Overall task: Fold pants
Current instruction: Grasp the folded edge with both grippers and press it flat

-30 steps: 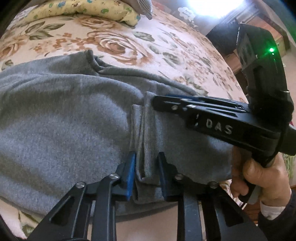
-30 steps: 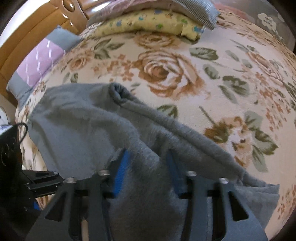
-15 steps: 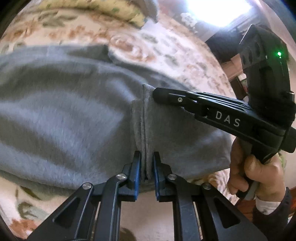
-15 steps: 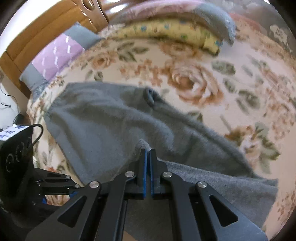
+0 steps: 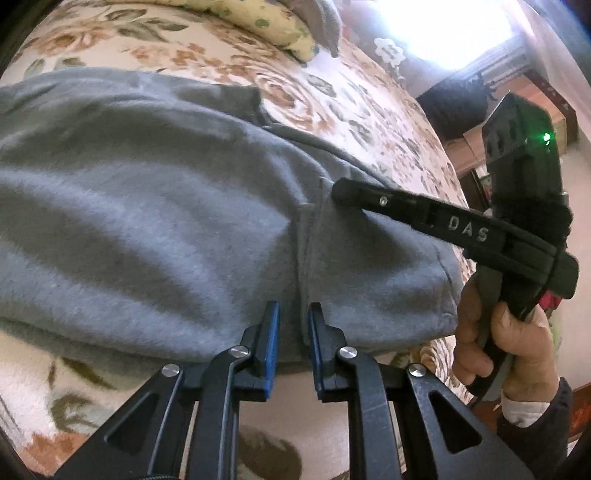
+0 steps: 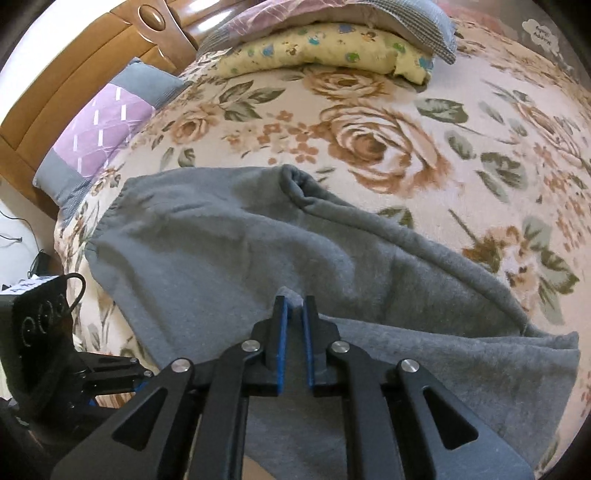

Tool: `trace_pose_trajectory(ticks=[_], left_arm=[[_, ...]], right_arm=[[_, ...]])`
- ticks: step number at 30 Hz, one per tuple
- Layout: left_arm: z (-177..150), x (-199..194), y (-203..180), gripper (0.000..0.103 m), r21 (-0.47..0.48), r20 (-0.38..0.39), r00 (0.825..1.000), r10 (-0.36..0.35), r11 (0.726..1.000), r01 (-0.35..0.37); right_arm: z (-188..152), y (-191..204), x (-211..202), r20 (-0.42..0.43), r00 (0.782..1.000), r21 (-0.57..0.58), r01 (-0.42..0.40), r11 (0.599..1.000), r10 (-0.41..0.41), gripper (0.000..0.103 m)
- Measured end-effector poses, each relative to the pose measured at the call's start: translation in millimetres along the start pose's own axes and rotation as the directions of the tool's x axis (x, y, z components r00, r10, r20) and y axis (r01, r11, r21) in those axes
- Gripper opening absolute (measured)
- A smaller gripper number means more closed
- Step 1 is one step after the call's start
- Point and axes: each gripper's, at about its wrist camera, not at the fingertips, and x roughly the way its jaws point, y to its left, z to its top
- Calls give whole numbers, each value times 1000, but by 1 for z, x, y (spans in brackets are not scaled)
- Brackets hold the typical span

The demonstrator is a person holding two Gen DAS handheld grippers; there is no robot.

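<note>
A cream bedspread printed with brown roses (image 6: 376, 144) is covering the bed. A carved honey-coloured wooden headboard (image 6: 92, 51) is standing behind a lilac-and-grey pillow (image 6: 103, 125). Daylight is pouring through a bright window (image 5: 454, 29) beyond a brown wooden cabinet (image 5: 476, 147).

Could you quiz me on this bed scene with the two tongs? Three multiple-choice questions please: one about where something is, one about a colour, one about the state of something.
1. Where do the pants lie?
A. on a flowered bedspread
B. on a wooden floor
C. over a chair

2. What colour are the pants?
A. red
B. grey
C. white

3. What is between the left tongs?
A. nothing
B. a pillow
C. a fold of the pants

Answers: 1 A, roses show all around the cloth; 2 B, plain grey fleece; 3 C, a grey ridge runs between the blue pads.
</note>
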Motion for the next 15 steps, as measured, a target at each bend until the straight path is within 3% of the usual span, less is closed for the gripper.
trace_pose_trajectory(ticks=[3,6,10,15], left_arm=[[-4,-9,9,15,-18,3,1000,-5,1000,5],[-9,-29,17,15,-21,32,999,-7,1000,8],[-16,-61,37,16,-65,92,996,-10,998,16],[-20,-93,67,17,-138,158,987,13,990,9]], right_arm=[[-6,-3,20,-55,998,33,7,999,-5,10],[-6,-3,16,-37,999,66,13,998,-11,10],[10,22,-4,15,999,10,29,1000,-29,14],[34,60,-2,16,999,-64,-29,998,30,33]])
